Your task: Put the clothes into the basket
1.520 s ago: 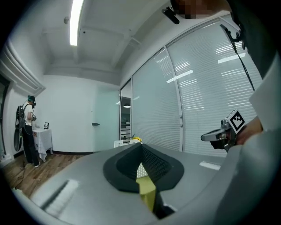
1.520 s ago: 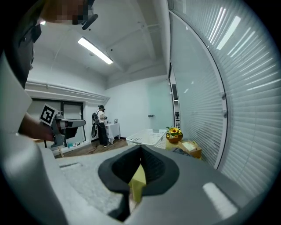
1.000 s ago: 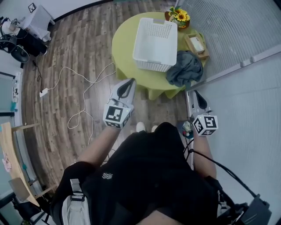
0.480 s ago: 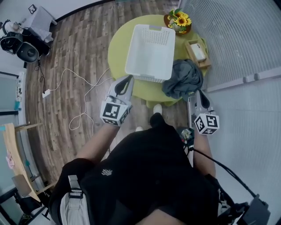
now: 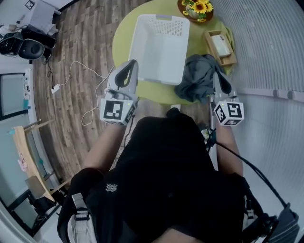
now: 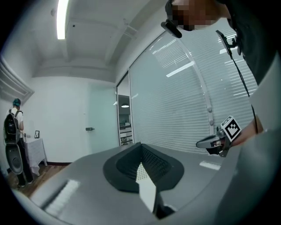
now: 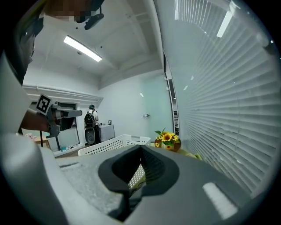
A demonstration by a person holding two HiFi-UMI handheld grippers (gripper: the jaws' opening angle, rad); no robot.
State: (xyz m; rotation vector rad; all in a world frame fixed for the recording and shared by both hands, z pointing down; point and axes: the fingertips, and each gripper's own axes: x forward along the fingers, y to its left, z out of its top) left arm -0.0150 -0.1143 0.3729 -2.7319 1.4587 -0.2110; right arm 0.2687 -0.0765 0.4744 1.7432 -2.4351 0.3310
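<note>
A white slatted basket [image 5: 160, 47] stands empty on the round yellow-green table [image 5: 121, 42]. Right of it, at the table's near edge, a heap of grey clothes [image 5: 197, 80] lies crumpled. My left gripper [image 5: 132, 65] hangs shut and empty over the table's near left edge, beside the basket's corner. My right gripper [image 5: 217, 76] is shut and empty at the right edge of the clothes; I cannot tell whether it touches them. The right gripper view looks past its closed jaws [image 7: 141, 151] at the basket [image 7: 112, 144]. The left gripper view [image 6: 140, 147] faces the blinds.
A sunflower pot [image 5: 195, 8] and a wooden tray with a box [image 5: 222, 45] sit at the table's far right. A wall of blinds [image 5: 270, 42] runs close on the right. A white cable [image 5: 71, 76] lies on the wooden floor, with black equipment [image 5: 23, 45] at far left.
The person has stepped up to the table. Both grippers moved forward: the left now reaches the basket's near corner, the right the edge of the clothes. Both stayed shut.
</note>
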